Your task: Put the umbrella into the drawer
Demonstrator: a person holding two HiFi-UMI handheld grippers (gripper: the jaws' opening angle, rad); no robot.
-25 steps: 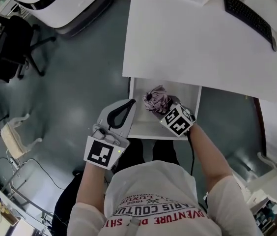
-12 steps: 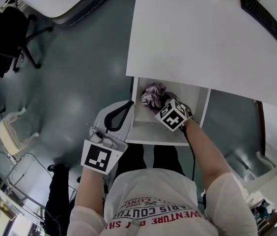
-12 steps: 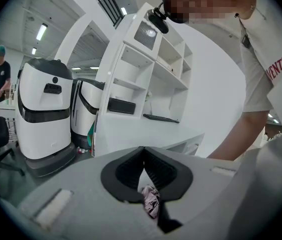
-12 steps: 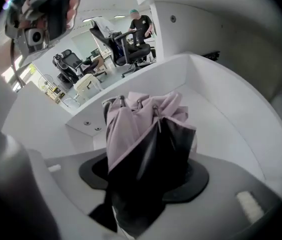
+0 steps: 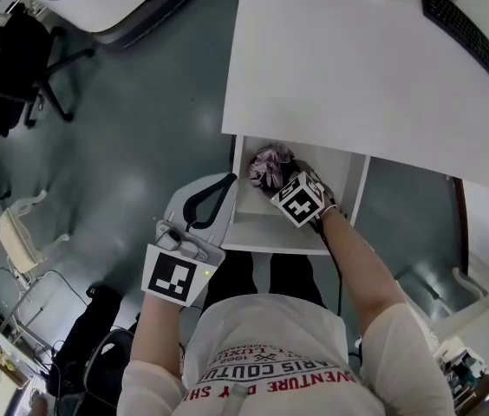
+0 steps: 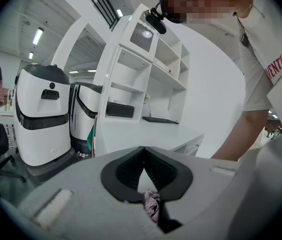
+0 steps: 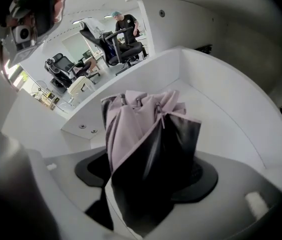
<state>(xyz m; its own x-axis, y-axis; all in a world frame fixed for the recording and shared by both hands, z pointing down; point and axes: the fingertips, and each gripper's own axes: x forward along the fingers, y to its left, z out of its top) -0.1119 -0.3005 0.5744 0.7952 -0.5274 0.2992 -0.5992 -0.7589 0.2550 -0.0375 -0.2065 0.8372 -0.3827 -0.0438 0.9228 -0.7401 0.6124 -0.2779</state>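
Now right tongs (image 7: 148, 176), just opened, seemingly slack around umbrella (image 7: 141, 129); left tongs (image 6: 142, 154) clenched empty.

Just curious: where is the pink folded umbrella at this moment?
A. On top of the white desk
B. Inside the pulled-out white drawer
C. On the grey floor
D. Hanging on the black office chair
B: the head view shows the umbrella lying within the walls of the open drawer, just below the edge of the desk.
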